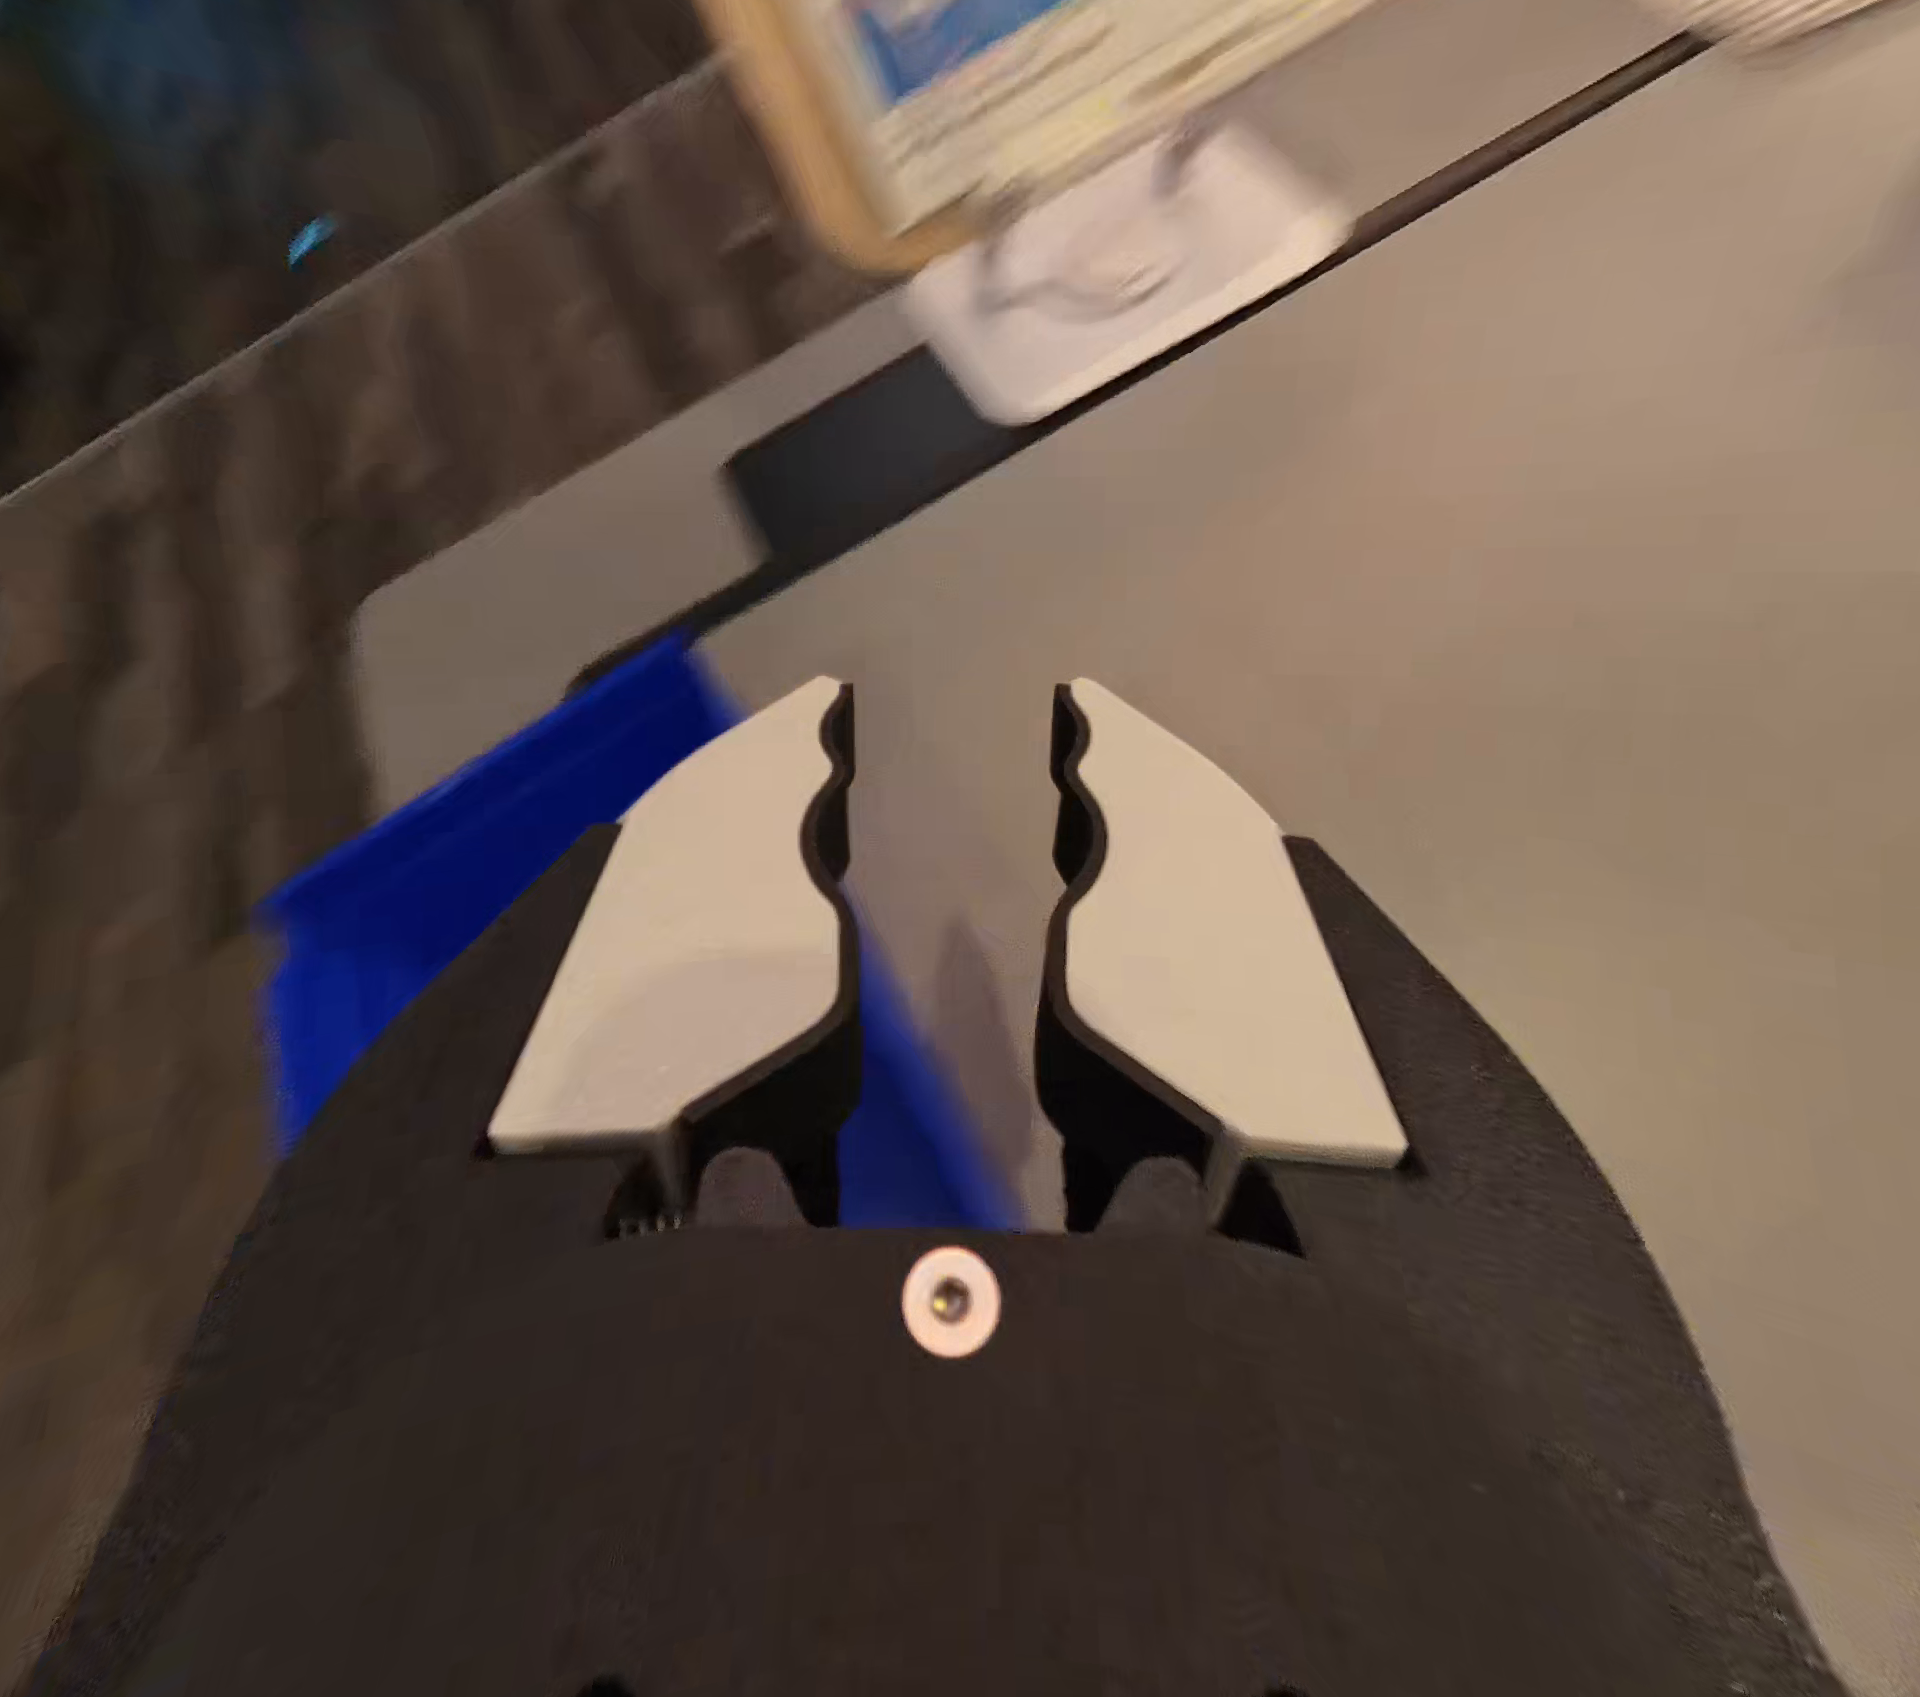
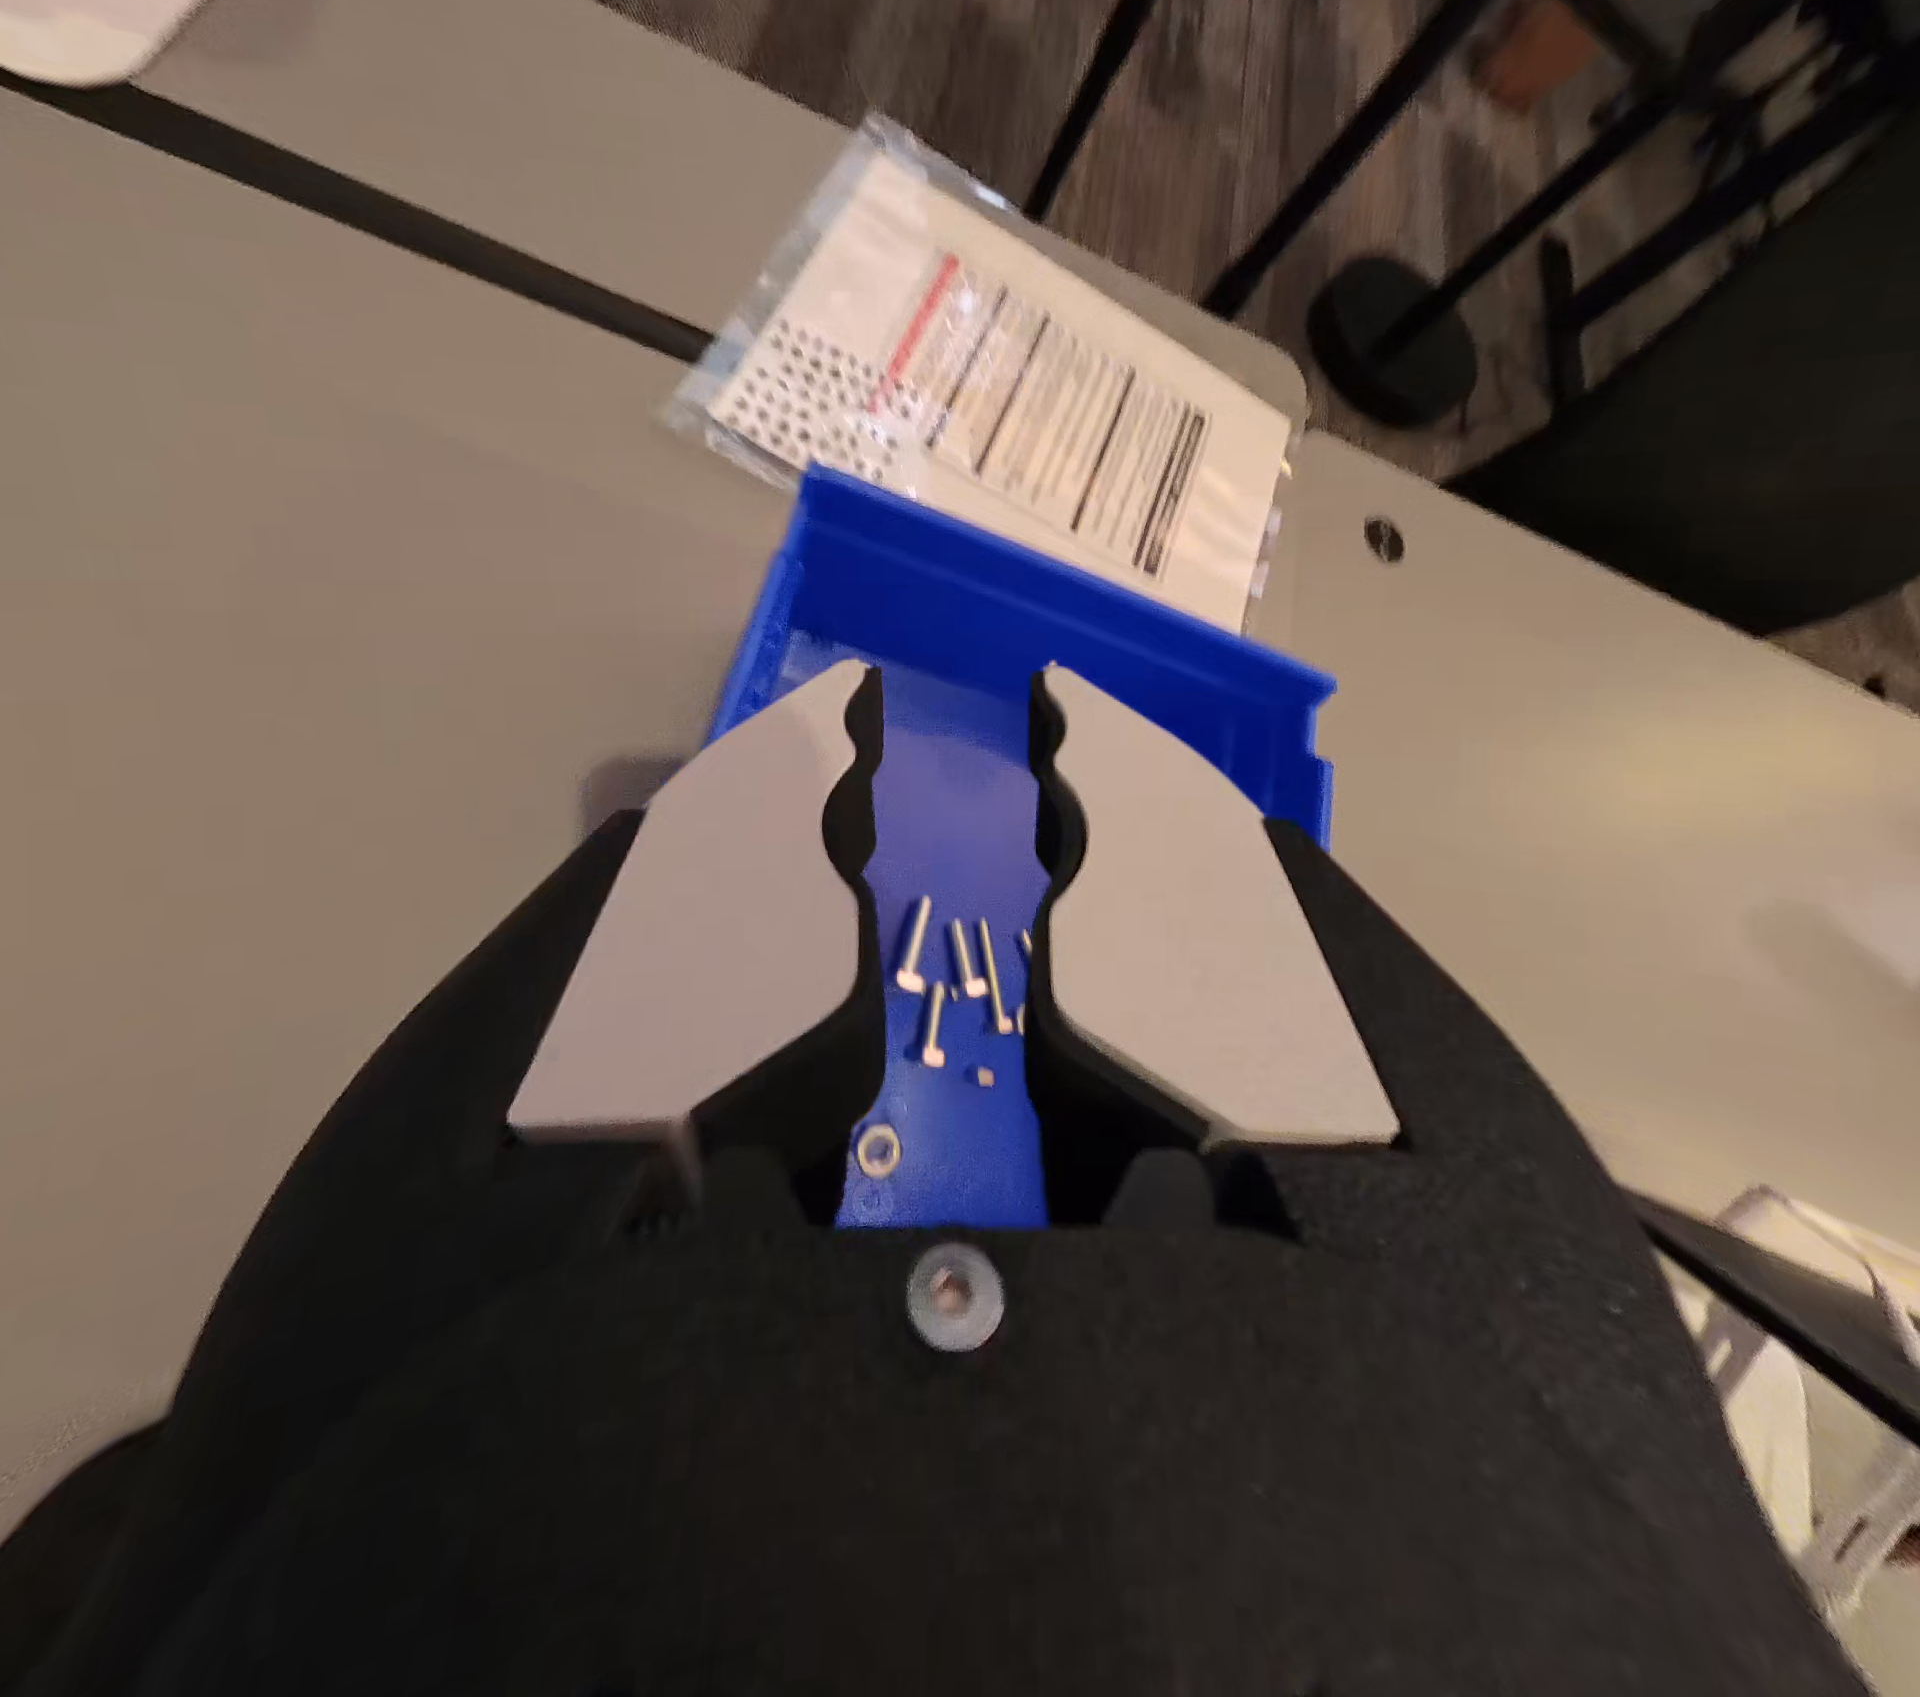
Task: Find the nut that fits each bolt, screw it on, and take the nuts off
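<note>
Grey bench (image 2: 312, 556) was seen blurred. Left gripper (image 1: 954, 691), released and empty, was held beside the blue tray (image 2: 1070, 608); right gripper (image 2: 954, 673), released, above its small bolts (image 2: 956, 972) and nut (image 2: 879, 1154). Tiny parts could be fumbled.

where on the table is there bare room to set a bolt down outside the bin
Bare grey table spreads left of the blue bin, up to the dark seam, and right of it toward the edge. It is crowded behind the bin, where the plastic bag lies, and inside, around the bolts.
</note>
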A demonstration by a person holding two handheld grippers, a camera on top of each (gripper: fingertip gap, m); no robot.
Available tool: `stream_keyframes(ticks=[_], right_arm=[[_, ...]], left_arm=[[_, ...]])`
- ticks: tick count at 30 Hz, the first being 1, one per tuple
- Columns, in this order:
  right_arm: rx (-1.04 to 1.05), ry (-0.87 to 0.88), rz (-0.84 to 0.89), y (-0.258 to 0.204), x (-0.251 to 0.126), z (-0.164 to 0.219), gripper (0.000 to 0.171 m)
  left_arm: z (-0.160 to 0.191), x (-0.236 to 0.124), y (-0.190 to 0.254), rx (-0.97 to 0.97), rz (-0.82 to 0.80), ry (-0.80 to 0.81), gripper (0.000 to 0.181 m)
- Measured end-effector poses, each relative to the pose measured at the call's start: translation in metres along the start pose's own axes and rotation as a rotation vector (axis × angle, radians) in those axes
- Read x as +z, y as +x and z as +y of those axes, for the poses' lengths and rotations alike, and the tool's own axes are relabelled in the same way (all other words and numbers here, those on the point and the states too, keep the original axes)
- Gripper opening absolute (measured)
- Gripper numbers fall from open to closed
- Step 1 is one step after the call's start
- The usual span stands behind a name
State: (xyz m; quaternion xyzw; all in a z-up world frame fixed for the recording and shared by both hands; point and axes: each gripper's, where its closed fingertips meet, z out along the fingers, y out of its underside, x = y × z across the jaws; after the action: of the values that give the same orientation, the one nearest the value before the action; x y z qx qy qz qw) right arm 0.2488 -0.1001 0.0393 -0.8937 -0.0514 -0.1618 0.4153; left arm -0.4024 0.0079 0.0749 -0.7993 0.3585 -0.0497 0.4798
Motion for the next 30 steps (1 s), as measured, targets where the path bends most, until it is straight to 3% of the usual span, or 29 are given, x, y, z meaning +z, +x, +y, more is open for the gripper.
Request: stream_keyframes(ticks=[2,4,9,18,24,30], right_arm=[[-0.03,0.034,-0.005,-0.011,0.0,-0.011,0.026],[-0.063,0.034,-0.005,-0.02,0.004,-0.016,0.026],[-0.137,-0.07,-0.047,-0.048,0.021,-0.005,0.026],[-0.275,-0.108,-0.096,-0.104,0.033,-0.012,0.026],[-0.344,-0.077,-0.115,-0.139,0.021,-0.026,0.025],[-0.393,-0.056,-0.131,-0.16,0.015,-0.033,0.025]], left_arm=[[0.04,-0.004,-0.038,-0.041,-0.107,-0.145,0.034],[0.071,0.0,-0.059,-0.122,-0.105,-0.235,0.033],[0.118,0.026,-0.104,-0.316,-0.172,-0.329,0.026],[0.161,0.088,-0.098,-0.486,-0.013,-0.414,0.028],[0.177,0.121,-0.096,-0.597,0.005,-0.439,0.029],[0.199,0.137,-0.096,-0.563,-0.028,-0.543,0.031]])
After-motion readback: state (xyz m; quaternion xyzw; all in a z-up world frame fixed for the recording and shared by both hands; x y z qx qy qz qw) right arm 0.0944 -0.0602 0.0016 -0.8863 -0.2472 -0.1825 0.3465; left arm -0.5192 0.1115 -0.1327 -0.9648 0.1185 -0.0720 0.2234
